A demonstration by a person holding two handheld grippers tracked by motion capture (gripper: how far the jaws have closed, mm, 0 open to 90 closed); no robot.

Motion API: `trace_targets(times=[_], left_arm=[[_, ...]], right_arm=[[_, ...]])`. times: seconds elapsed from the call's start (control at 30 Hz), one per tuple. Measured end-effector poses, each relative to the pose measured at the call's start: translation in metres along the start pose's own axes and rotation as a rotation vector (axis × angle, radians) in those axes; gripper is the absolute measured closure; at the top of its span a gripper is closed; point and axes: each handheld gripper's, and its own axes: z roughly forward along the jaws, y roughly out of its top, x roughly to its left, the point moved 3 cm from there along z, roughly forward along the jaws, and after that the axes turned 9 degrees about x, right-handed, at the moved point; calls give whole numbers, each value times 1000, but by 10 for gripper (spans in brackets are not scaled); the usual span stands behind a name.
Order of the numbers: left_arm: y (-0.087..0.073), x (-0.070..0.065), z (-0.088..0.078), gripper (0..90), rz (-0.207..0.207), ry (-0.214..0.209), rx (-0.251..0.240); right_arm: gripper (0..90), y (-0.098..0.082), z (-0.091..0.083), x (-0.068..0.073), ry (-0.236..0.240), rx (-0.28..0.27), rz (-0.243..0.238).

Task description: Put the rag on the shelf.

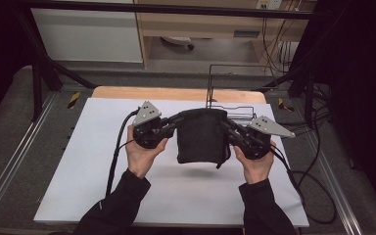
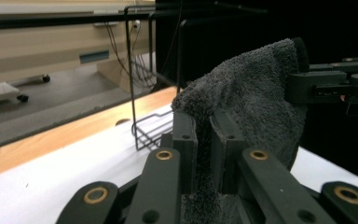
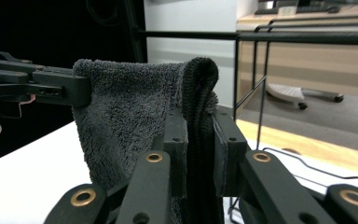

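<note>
Towel point(image 1: 201, 137), dark grey terry, folded, hangs in the air between my two grippers above the white table top point(image 1: 103, 161); its lower edge is clear of the surface, with a shadow beneath it. My left gripper point(image 1: 170, 123) pinches the towel's upper left corner, jaws nearly together with cloth between the pads, as the left gripper view shows point(image 2: 204, 154). My right gripper point(image 1: 228, 128) does the same at the upper right corner, clamped on the thick rolled hem point(image 3: 199, 154). Top edge runs roughly level between them, slightly slack. A loose tail of cloth dangles at the lower right side.

Black wire rack point(image 1: 230, 90) stands just behind the towel, at the far edge of the table top, in front of the wooden strip point(image 1: 176, 94).

Risks, my judgement: each grip holds only a narrow bite of the corner, so pulling my hands apart too hard may drag the pile out of one jaw and drop that side. Letting the span sag may undo the fold. The dangling tail could snag on the rack wire if I carry the towel forward low. Cables point(image 1: 115, 152) trail near both wrists and could tug.
</note>
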Motion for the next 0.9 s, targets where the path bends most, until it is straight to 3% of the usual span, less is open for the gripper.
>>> trace_targets(times=[0.9], left_arm=[[63, -33, 31, 817, 50, -47, -146]], right_arm=[[786, 37, -48, -35, -138, -184, -7]])
